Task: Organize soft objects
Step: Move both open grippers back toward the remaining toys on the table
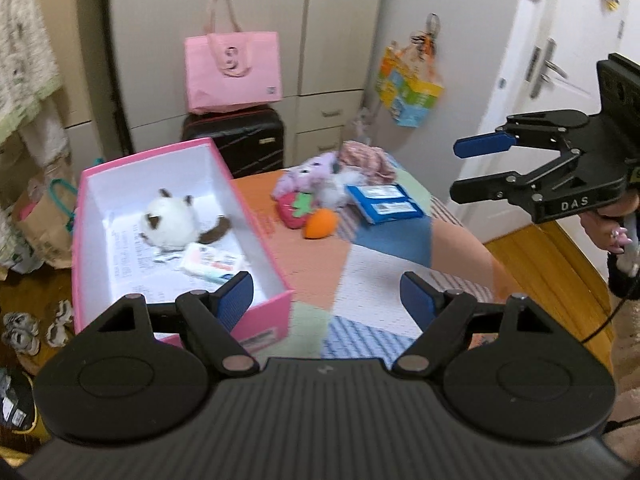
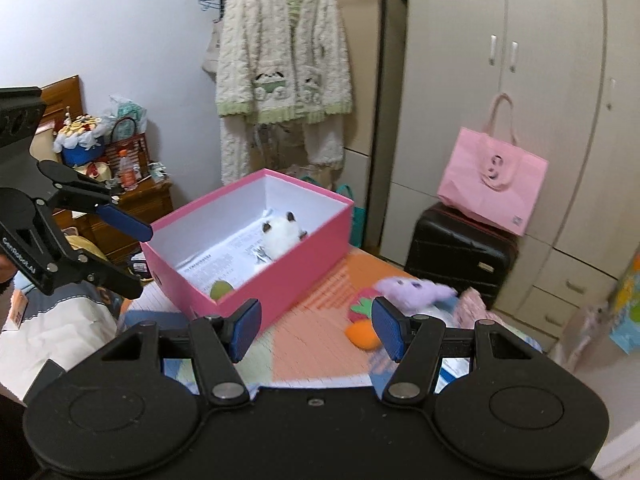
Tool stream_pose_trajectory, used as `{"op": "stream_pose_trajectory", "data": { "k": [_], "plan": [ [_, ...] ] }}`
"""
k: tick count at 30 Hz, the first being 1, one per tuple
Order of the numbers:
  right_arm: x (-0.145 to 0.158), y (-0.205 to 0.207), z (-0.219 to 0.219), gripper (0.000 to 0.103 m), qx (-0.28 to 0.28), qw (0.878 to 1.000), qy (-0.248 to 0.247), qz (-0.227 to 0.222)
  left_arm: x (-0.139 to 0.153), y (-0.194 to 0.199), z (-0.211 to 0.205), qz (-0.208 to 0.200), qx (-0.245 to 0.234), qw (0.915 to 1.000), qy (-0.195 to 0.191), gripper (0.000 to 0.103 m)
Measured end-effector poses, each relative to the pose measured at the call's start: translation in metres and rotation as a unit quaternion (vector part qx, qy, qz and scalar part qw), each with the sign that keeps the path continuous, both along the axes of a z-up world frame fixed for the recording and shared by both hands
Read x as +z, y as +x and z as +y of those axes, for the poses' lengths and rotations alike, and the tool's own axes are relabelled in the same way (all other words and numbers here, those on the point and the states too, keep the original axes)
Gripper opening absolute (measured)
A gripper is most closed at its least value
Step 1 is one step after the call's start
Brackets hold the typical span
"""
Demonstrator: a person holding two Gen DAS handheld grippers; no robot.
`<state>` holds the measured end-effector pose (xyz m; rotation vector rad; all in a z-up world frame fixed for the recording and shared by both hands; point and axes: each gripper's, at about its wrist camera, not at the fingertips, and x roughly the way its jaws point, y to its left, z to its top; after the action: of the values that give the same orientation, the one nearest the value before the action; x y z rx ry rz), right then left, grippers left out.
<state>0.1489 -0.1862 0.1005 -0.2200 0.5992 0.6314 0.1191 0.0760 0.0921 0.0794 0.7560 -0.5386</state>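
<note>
A pink box [image 1: 82,216] [image 2: 304,256] stands open on the patchwork bed. Inside lie a white and brown plush cat [image 1: 170,220] [image 2: 280,236] and a small white packet [image 1: 212,264]. Beside the box lie a purple plush [image 1: 308,174] [image 2: 412,288], a red strawberry plush [image 1: 294,206] [image 2: 360,304], an orange carrot plush [image 1: 320,224] [image 2: 362,334] and a blue tissue pack [image 1: 384,202]. My left gripper [image 1: 328,300] is open and empty above the bed near the box. My right gripper [image 2: 316,326] is open and empty, above the bed short of the plush pile.
A pink tote bag [image 1: 232,70] [image 2: 492,188] rests on a black suitcase [image 1: 236,140] [image 2: 460,256] by the wardrobe. A fluffy cardigan [image 2: 284,48] hangs on the wall. A wooden nightstand [image 2: 136,204] with clutter stands at the left. A door [image 1: 560,60] is at the right.
</note>
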Motion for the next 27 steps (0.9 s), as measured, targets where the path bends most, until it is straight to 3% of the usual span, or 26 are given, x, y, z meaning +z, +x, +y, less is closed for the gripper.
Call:
{"op": "stream_pose_trajectory", "data": {
  "k": [13, 20, 27],
  "plan": [
    [-0.030, -0.011, -0.066, 0.066, -0.051, 0.998, 0.021, 0.022, -0.029, 0.006, -0.074, 0.030, -0.059, 0.9976, 0.020, 0.080],
    [-0.053, -0.005, -0.092, 0.066, -0.073, 0.996, 0.040, 0.019, -0.060, 0.016, -0.107, 0.020, -0.049, 0.9979, 0.038, 0.080],
    [-0.079, 0.019, -0.116, 0.067, -0.100, 0.993, 0.068, 0.000, -0.090, 0.033, -0.134, -0.025, -0.015, 0.9974, 0.067, 0.080]
  ]
}}
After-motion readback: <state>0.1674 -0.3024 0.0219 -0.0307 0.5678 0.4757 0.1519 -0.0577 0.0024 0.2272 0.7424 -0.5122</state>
